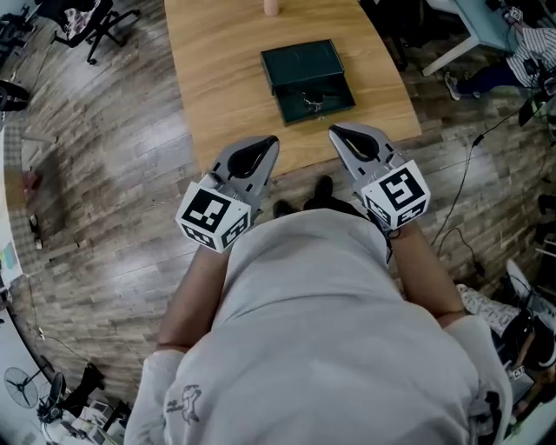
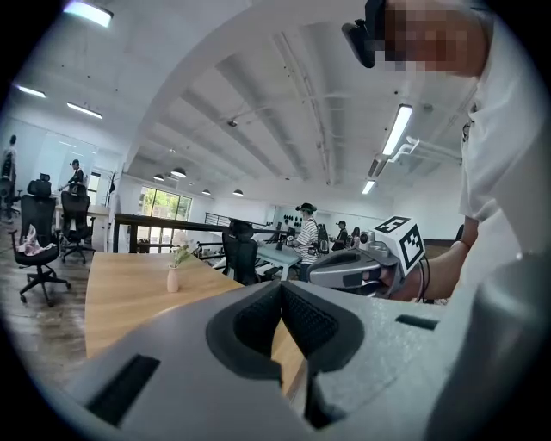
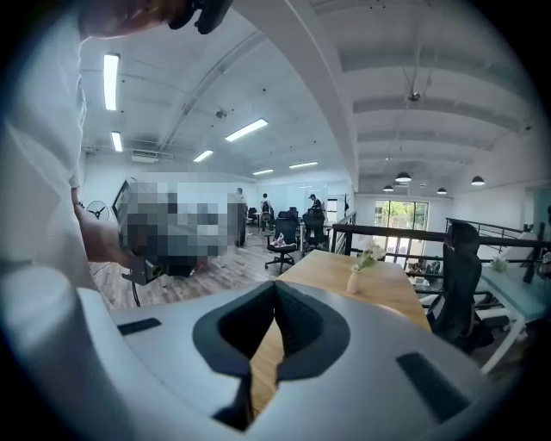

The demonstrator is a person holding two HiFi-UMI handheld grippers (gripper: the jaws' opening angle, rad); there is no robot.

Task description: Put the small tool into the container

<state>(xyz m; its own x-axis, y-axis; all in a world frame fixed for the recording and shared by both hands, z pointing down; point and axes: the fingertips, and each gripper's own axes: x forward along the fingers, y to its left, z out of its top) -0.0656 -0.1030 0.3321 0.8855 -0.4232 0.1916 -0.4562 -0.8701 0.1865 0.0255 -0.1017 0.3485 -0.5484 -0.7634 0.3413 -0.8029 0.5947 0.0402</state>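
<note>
Both grippers are held low in front of the person's chest, short of the near edge of the wooden table (image 1: 217,78). The left gripper (image 1: 268,146) has its jaws pressed together tip to tip with nothing between them; its own view confirms it, the dark pads meeting in a tight seam at the left gripper's (image 2: 281,291) nose. It is the same on the other side: the right gripper (image 1: 337,133) is closed and empty, pads touching all along their front edge in the right gripper's (image 3: 275,291) own view. Neither claw is touching the table. Out on the tabletop, well ahead of both tips, sits the container (image 1: 307,80) — a dark green case lying open, lid half farther away, tray half nearer. A small pale tool (image 1: 313,102) shows in that nearer tray half, though it is too small to make out in any detail. At the far end of the table stands a little vase (image 1: 271,7), seen from the left gripper view as a pale vase (image 2: 173,277) with a sprig in it. Below the table edge, between the two grippers, the person's dark shoes (image 1: 323,187) peek out on the plank floor (image 1: 113,174).
</note>
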